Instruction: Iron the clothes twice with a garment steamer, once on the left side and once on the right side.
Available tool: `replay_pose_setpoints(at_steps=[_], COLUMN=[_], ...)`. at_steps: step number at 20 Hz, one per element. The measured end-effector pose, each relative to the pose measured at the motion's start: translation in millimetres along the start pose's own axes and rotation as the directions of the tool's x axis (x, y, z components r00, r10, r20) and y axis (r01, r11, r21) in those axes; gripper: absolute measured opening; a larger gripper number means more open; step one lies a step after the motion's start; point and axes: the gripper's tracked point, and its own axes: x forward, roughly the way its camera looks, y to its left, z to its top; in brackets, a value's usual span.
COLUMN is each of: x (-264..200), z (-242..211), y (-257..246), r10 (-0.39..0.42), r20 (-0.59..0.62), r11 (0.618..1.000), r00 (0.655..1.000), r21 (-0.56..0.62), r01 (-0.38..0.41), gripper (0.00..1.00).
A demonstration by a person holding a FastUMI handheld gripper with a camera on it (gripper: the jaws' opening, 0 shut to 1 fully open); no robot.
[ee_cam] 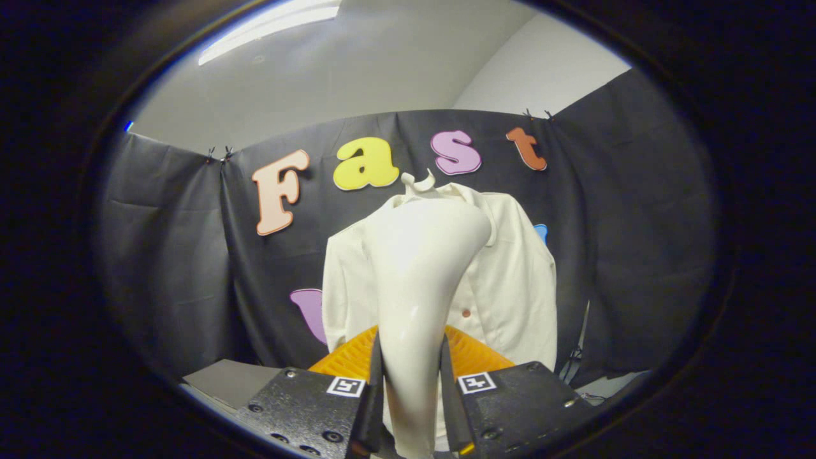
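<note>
Gripper [411, 382] clenched on the cream garment steamer [421, 280]; both fingers press its handle. The steamer rises from between the fingers, head flared at the top, and hides the middle of the white shirt [510, 280] hanging beyond it on the black cloth wall [637, 242]. Probably not touching the fabric, hard to tell. Shirt hem hidden behind the fingers.
</note>
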Motion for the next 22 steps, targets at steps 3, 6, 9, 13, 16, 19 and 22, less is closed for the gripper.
replay_pose_setpoints(at_steps=[3, 6, 9, 13, 16, 19, 22], x=[31.6, 65.4, 91.8, 97.9, 99.6, 97.4, 92.3], z=[-17.7, -42.5, -55.6, -60.7, -64.6, -80.1, -94.4], y=[-2.4, 4.9, 7.4, 7.4, 6.7, -1.2, -5.2], r10=[-0.002, 0.012, 0.012, 0.032, 0.069, 0.074, 0.087], r20=[-0.023, -0.059, -0.079, -0.073, -0.07, -0.097, -0.117], r11=[0.999, 0.999, 1.0, 0.999, 0.996, 0.995, 0.993], r00=[1.0, 0.998, 0.997, 0.997, 0.995, 0.993, 0.989], r21=[-0.046, -0.036, -0.016, -0.013, 0.062, 0.074, 0.085], r01=[0.001, -0.014, -0.013, -0.033, -0.065, -0.067, -0.077], gripper=[0.39, 0.4, 0.4, 0.41, 0.41, 0.41, 0.41])
